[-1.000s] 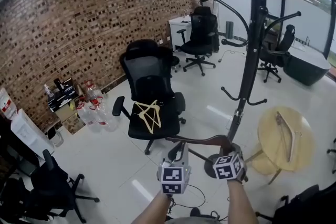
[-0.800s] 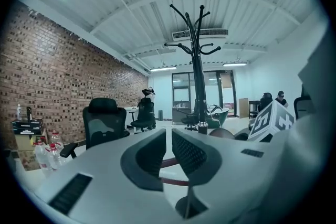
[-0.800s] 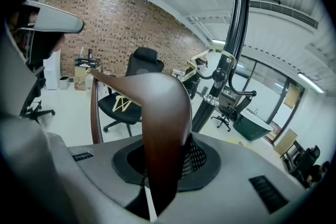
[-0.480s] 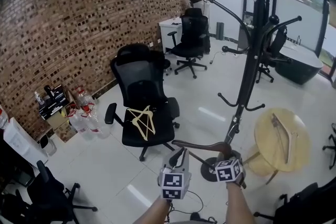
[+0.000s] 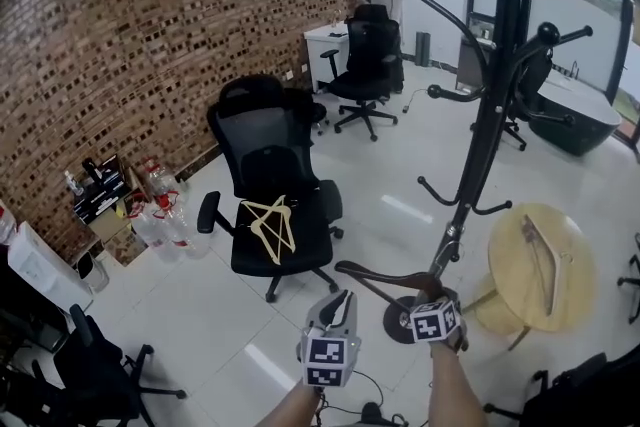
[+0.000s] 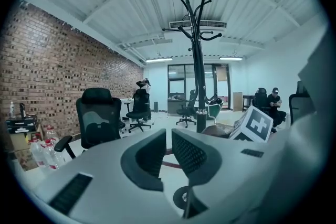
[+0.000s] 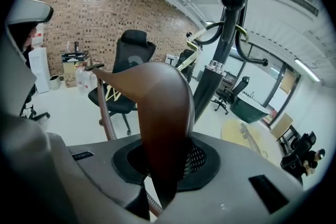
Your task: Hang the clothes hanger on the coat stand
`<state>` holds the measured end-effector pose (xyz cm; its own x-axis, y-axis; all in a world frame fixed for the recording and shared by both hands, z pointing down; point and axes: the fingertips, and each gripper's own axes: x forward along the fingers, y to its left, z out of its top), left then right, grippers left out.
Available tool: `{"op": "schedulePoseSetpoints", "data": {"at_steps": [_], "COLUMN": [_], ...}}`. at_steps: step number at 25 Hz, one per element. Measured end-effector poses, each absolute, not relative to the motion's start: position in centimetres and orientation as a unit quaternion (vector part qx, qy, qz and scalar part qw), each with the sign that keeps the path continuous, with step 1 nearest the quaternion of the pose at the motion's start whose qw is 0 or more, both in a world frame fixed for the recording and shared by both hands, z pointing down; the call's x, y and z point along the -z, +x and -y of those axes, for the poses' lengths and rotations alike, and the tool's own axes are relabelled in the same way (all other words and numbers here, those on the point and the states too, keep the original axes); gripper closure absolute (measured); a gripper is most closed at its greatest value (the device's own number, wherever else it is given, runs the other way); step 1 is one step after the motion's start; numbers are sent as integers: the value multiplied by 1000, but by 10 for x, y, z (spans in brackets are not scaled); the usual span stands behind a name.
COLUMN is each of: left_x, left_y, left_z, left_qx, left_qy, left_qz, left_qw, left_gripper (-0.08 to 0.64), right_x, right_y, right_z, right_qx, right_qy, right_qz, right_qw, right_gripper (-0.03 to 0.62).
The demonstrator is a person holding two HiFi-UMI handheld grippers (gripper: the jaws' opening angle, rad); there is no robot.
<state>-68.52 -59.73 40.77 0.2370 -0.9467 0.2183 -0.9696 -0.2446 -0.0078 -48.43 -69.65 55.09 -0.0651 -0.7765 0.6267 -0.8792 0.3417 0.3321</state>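
Right gripper (image 7: 165,159) clamping hanger (image 7: 157,107), probably wooden

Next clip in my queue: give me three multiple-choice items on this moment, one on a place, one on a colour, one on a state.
1. The pale hangers on the black office chair lie on its:
A. seat
B. headrest
C. armrest

2. The hanger in the right gripper is:
A. white
B. dark brown
C. blue

3. The right gripper's jaws are:
A. wide apart and empty
B. shut on nothing
C. shut on the hanger

Answers:
1 A: in the head view they lie flat on the seat cushion.
2 B: the right gripper view shows dark brown wood.
3 C: both pads press on the wood that stands between them.
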Motion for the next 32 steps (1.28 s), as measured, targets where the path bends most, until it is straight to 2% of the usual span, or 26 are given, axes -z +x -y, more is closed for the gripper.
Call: {"op": "schedulePoseSetpoints", "data": {"at_steps": [6, 14, 18, 21, 24, 27, 32], "left_x": [-412, -421, -416, -414, -414, -413, -404], "left_y": [-688, -689, -693, -692, -689, -689, -698], "left_z": [607, 611, 612, 615, 614, 607, 592], "left_qx": [-97, -102, -96, -90, -89, -85, -77], "left_qy": [780, 784, 791, 797, 803, 808, 816], "left_qz": [615, 608, 599, 591, 584, 577, 568], "left_qw": [60, 72, 81, 83, 84, 83, 75], "left_gripper": [508, 508, 509, 508, 509, 508, 509], "right_x": [-567, -574, -563, -555, -549, -543, -522], "right_y": [-476, -467, -474, -476, -471, -468, -476], "right_z": [717, 727, 723, 716, 704, 689, 666], "right_qx": [-97, -126, -133, -125, -118, -112, -101], "right_qy": [586, 590, 589, 590, 595, 600, 609], "right_qz": [712, 708, 711, 715, 711, 708, 717], "right_qw": [375, 367, 360, 354, 356, 356, 323], "right_gripper": [541, 543, 469, 468, 423, 410, 383]}}
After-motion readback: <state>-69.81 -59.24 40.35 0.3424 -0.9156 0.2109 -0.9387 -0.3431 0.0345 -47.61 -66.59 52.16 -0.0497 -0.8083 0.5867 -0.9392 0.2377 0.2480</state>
